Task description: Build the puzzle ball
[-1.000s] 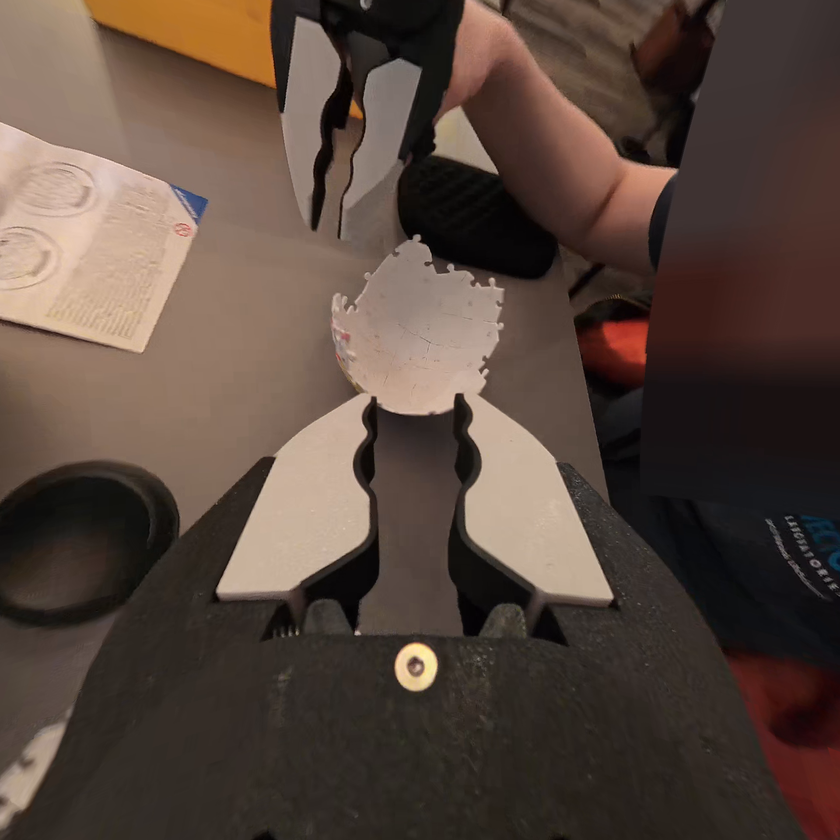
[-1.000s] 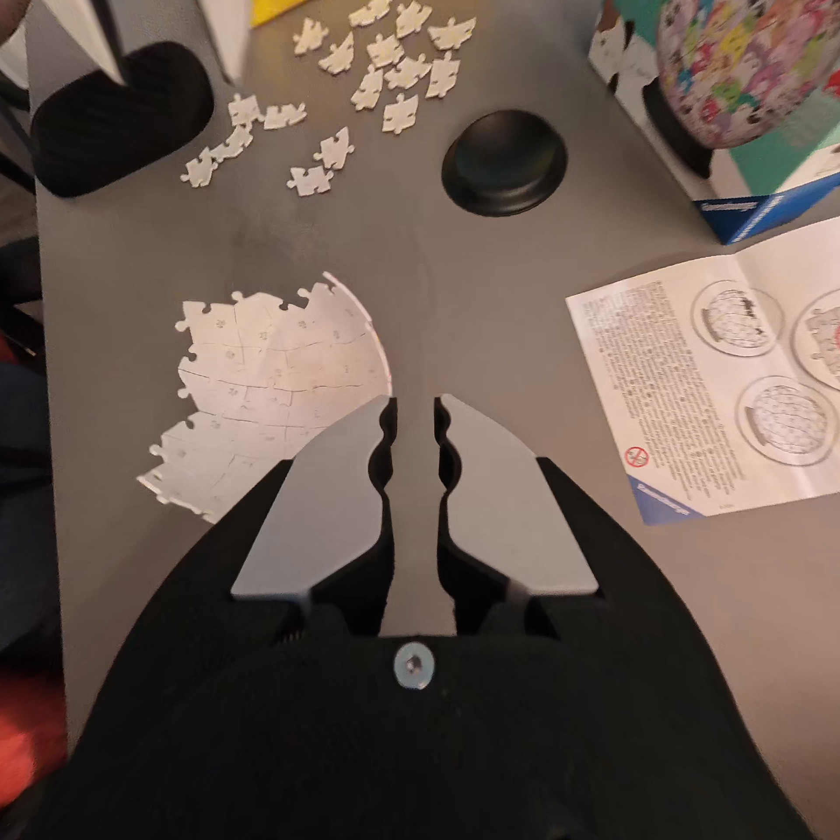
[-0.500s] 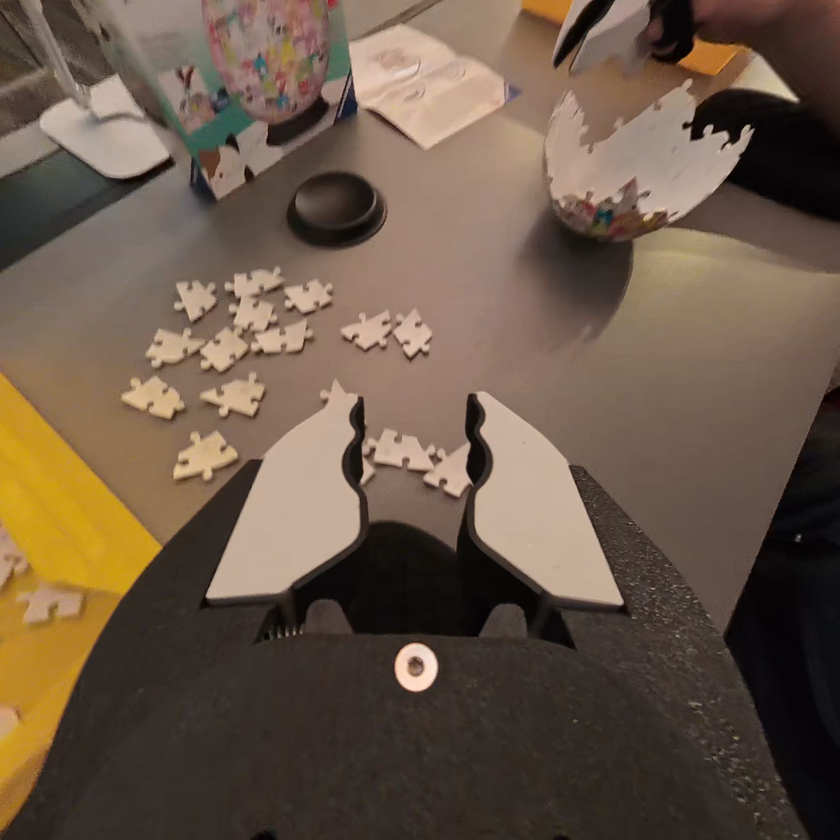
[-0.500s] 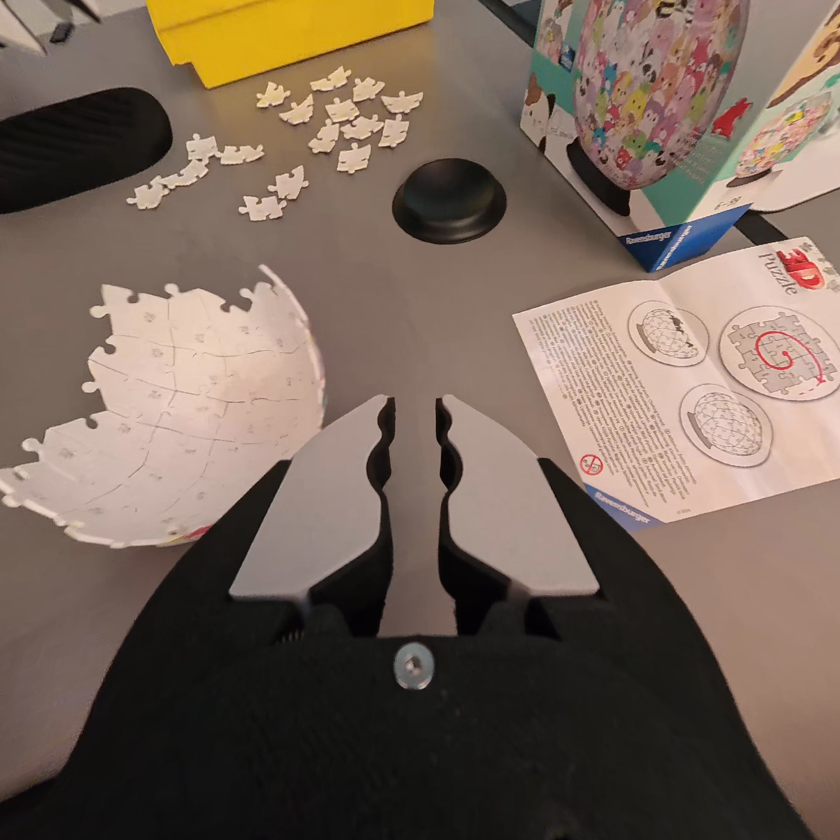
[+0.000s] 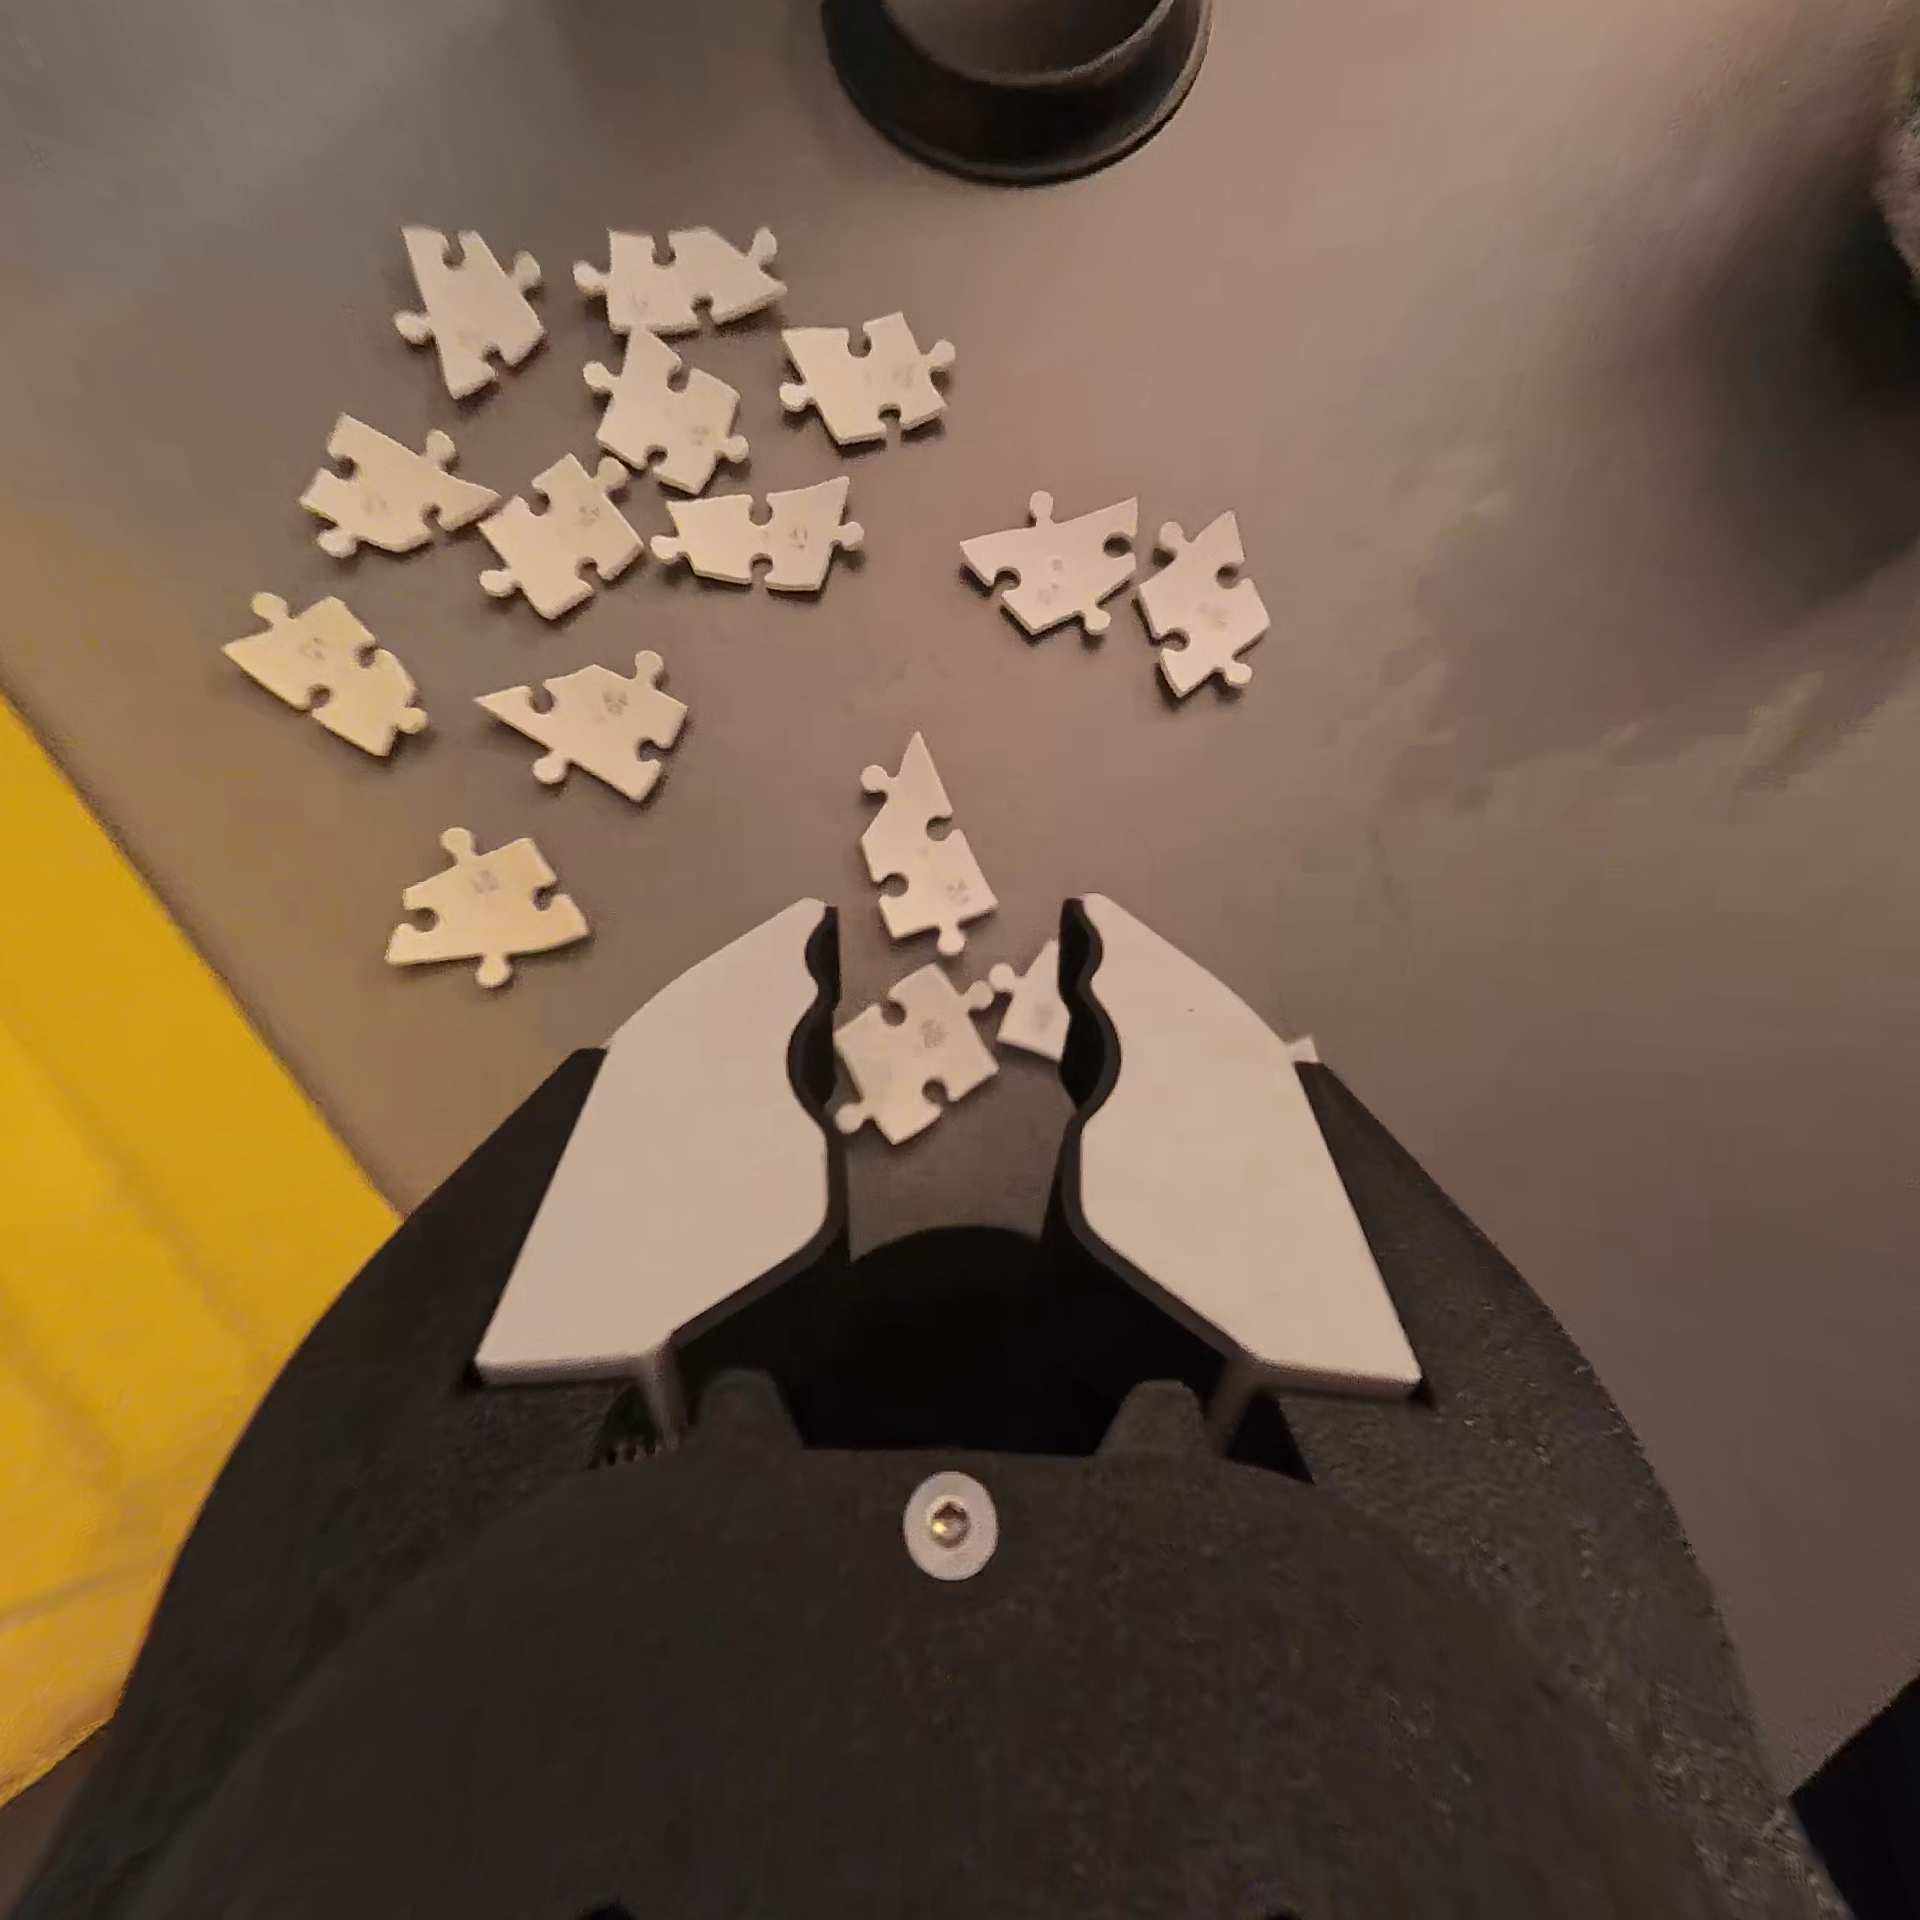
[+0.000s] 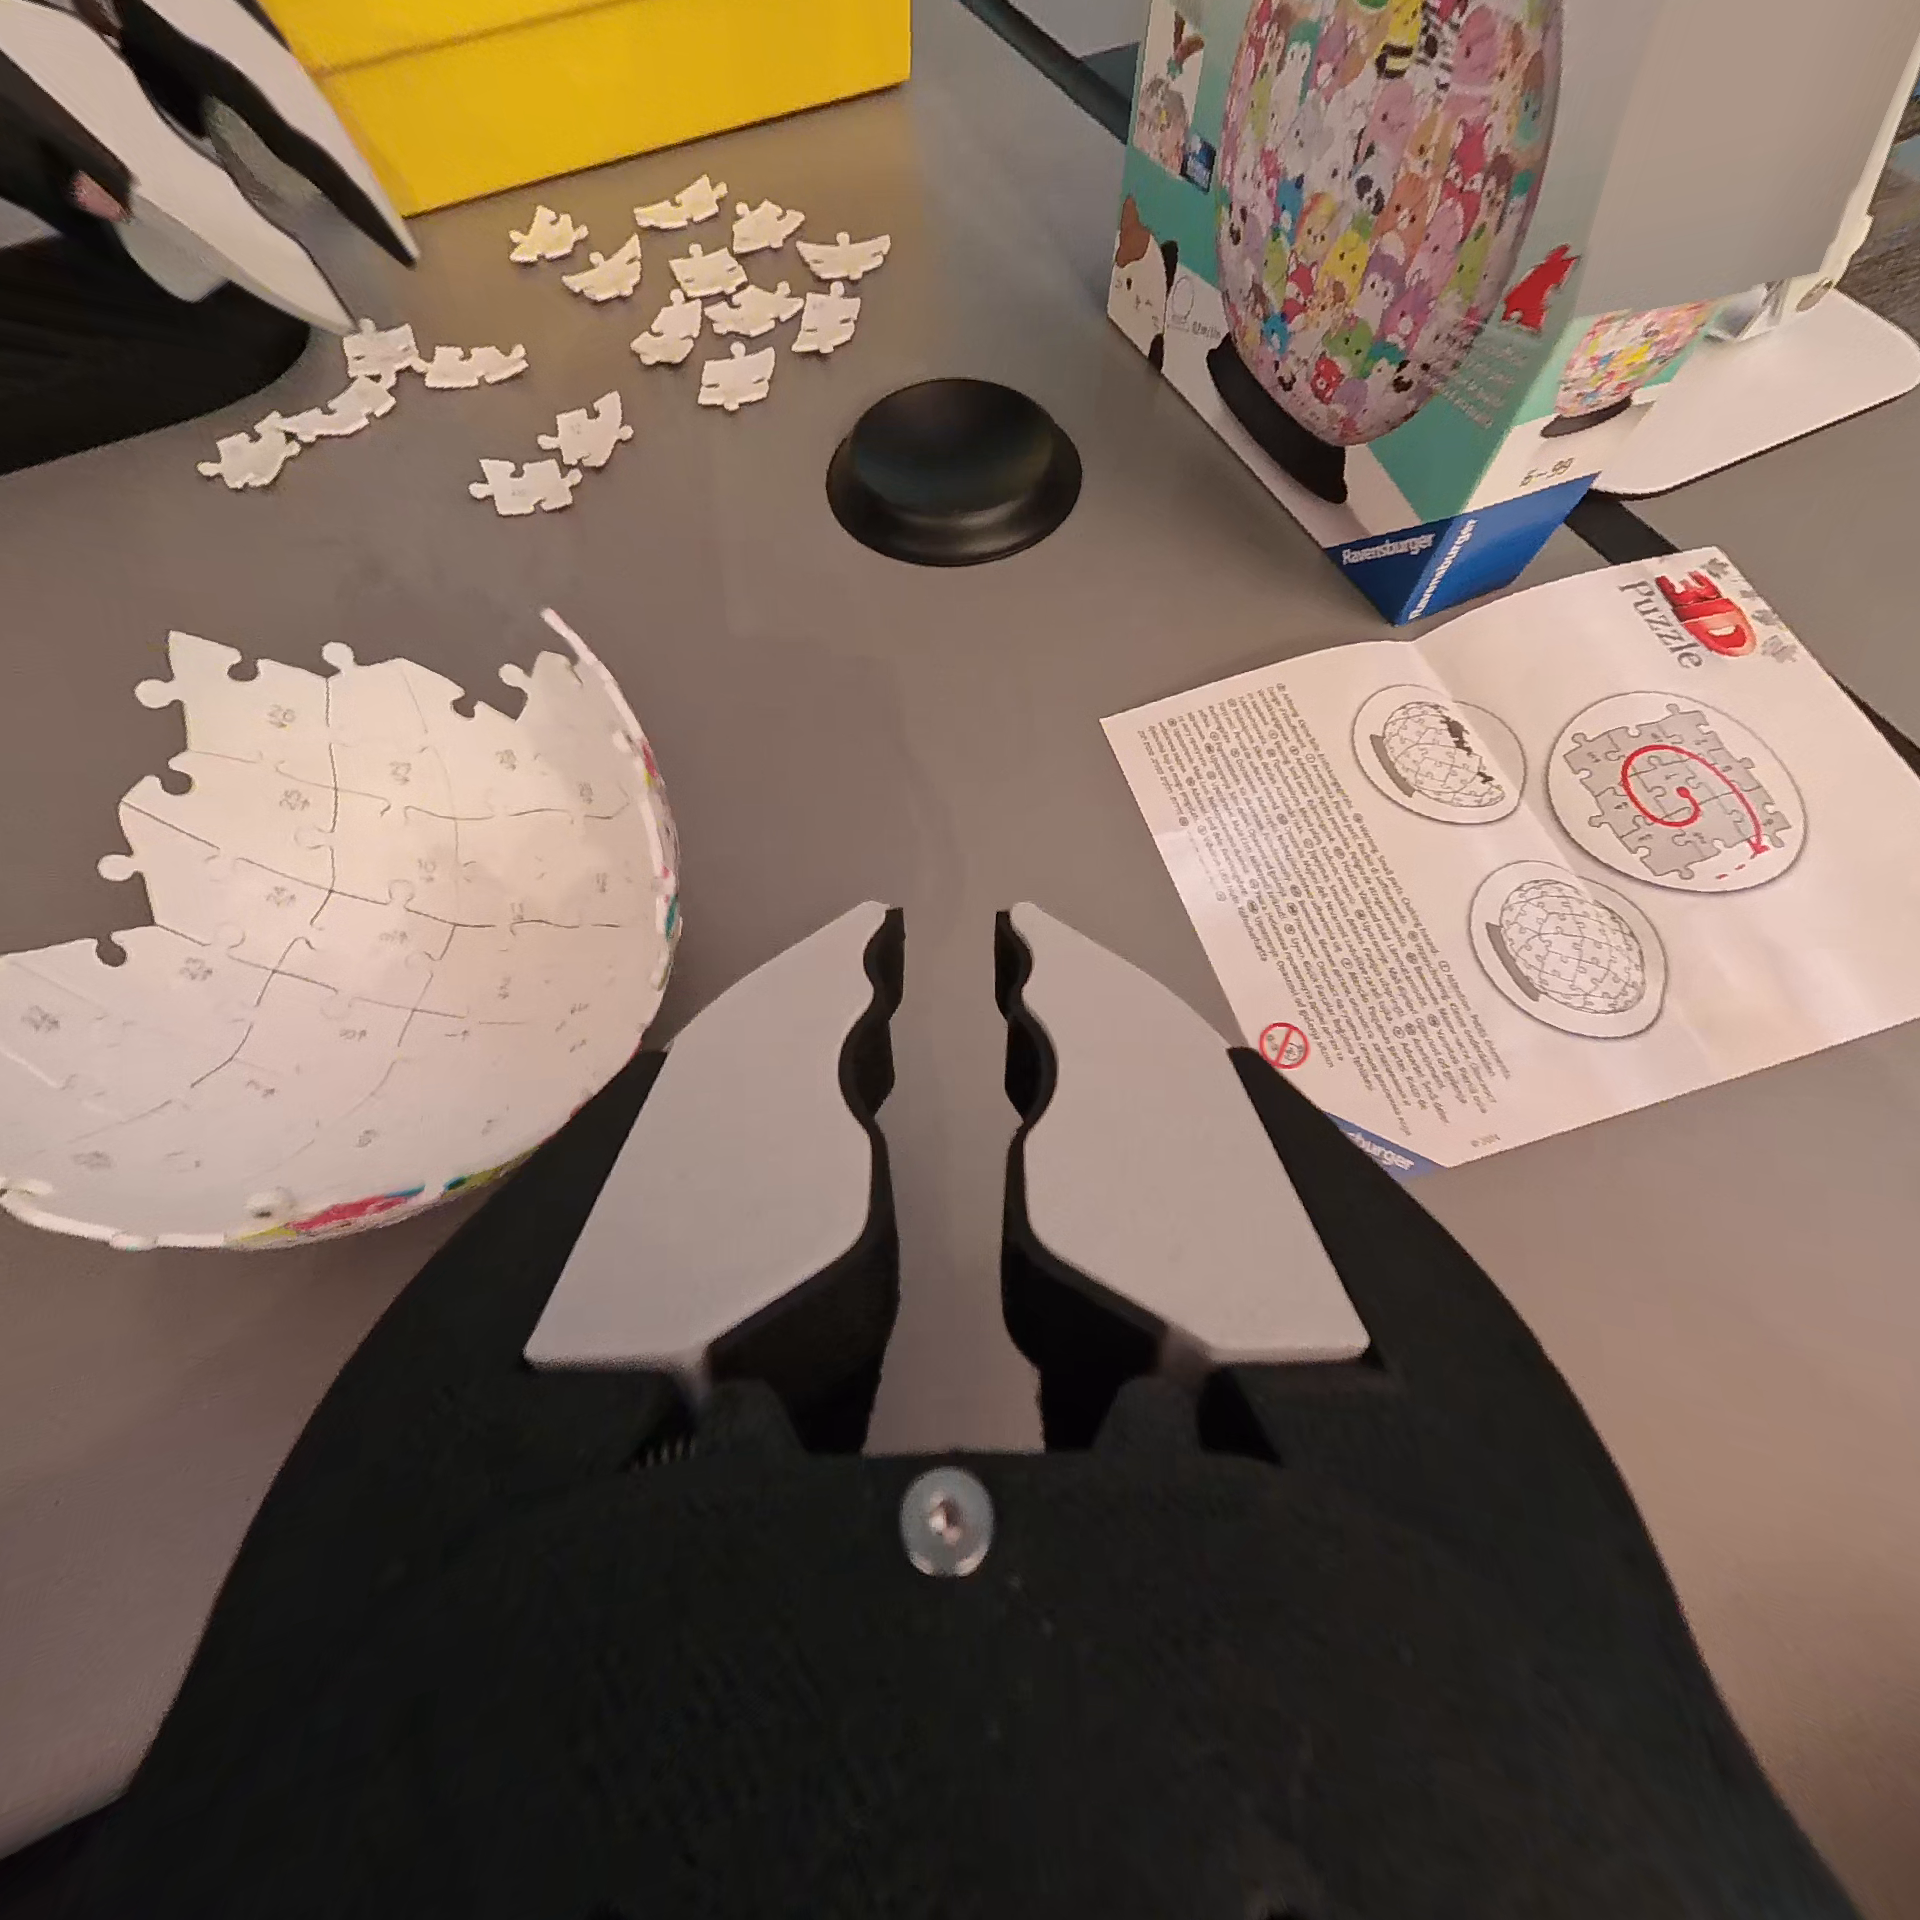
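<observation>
- The half-built puzzle ball, a white curved shell of joined pieces with a colourful outer face, lay on the grey surface, its hollow side turned up, just left of the right gripper.
- Loose white puzzle pieces lay scattered face down on the same surface, well apart from the shell.
- The left gripper hung low over those pieces with its jaws apart and holding nothing; one small white piece lay between them, another just beyond the tips.
- The right gripper's jaws stood slightly apart, empty, over bare surface.
- A round black stand sat beyond the pieces.
- A colourful puzzle box stood at far right, with an unfolded white instruction leaflet flat in front of it.
- A yellow bin stood behind the pieces.
</observation>
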Available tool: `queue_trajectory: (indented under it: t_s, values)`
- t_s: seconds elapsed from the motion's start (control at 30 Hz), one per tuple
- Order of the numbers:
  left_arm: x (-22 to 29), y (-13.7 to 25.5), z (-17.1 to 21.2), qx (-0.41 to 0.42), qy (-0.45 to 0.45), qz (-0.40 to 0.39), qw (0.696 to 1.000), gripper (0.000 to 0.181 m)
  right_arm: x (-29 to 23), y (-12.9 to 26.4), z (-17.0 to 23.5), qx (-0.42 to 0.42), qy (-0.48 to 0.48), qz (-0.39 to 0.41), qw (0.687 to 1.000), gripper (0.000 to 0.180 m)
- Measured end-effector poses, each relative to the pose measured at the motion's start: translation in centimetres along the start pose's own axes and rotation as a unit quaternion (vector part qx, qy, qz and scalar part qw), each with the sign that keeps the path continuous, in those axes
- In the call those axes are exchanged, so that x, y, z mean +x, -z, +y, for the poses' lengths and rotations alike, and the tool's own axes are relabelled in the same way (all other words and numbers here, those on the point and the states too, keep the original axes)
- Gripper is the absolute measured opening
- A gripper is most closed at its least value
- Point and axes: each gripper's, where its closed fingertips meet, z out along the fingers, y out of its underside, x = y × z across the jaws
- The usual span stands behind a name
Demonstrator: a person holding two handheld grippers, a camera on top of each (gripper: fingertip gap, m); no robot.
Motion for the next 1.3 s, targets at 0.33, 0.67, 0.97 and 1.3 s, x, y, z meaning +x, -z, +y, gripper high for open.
queue_trajectory:
  t_s: [0.33,0.67,0.97,1.3]
  values:
    - [-0.2,-3.1,0.3,-0.060,0.038,-0.041,0.997,0.027,-0.6,0.3,-0.1,-0.006,0.014,-0.010,1.000,0.017]
    - [0.7,-1.2,-2.4,0.007,-0.027,-0.087,0.996,0.022,-0.4,2.0,-2.6,0.051,0.030,0.028,0.998,0.014]
    - [13.0,4.3,-16.0,0.236,-0.228,-0.111,0.938,0.021,-10.5,3.9,-13.0,0.210,-0.040,-0.032,0.976,0.041]
    - [20.1,1.6,-20.3,0.247,-0.323,-0.090,0.909,0.021,-10.6,2.1,-10.8,0.167,-0.138,-0.103,0.971,0.028]
